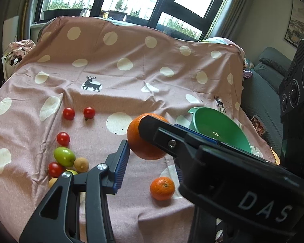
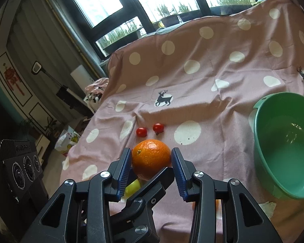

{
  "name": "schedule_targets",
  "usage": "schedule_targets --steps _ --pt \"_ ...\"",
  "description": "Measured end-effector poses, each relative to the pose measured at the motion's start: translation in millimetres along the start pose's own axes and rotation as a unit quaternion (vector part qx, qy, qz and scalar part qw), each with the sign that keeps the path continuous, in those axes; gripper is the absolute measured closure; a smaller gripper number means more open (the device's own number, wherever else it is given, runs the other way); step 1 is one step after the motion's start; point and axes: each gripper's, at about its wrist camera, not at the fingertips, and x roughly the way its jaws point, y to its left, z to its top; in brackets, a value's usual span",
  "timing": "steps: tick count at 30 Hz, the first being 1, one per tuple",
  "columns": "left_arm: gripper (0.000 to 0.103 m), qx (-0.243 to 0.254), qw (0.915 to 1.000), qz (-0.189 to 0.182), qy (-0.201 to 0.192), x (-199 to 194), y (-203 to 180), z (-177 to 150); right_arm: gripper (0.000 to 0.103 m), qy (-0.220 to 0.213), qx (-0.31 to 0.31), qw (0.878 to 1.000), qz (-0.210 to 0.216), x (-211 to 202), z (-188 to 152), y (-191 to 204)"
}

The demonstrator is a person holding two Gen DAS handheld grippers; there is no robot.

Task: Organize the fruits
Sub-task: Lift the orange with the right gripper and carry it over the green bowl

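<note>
From the left wrist view, the left hand-held gripper (image 1: 147, 139) pinches a large orange (image 1: 146, 136) clear of the cloth-covered surface (image 1: 131, 77), its blue pad pressing the fruit's near-left side while the other black finger crosses in front of it. Off to that gripper's left lie three cherry tomatoes (image 1: 69, 113), and nearer, a huddle of a green fruit (image 1: 64, 156), another tomato and small tan fruits; a smaller mandarin (image 1: 162, 188) sits just below and right of the jaws. The green bowl (image 1: 218, 125) stands beyond the gripper to its right, and what shows of its inside holds no fruit. From the right wrist view, the right hand-held gripper (image 2: 151, 160) has its blue pads set against both flanks of the same orange (image 2: 151, 158), so the fruit appears to be pinched by both grippers at once, with a finger of the left one reaching in from below. Two tomatoes (image 2: 158, 127) lie just beyond the orange, and the bowl (image 2: 259, 109) is to the right, empty inside. Judging by this, sorting has barely begun: nothing is in the bowl, and every other fruit remains scattered on the cloth.
</note>
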Motion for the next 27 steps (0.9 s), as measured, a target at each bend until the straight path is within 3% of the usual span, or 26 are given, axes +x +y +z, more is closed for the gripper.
schedule_targets --steps 9,27 --pt "0.060 0.028 0.9994 -0.019 -0.008 2 -29 8 0.059 -0.033 0.017 0.999 -0.004 -24 5 -15" --pt "0.060 0.103 0.9913 -0.081 0.014 37 -99 14 0.059 -0.094 0.088 0.990 -0.063 -71 8 -74"
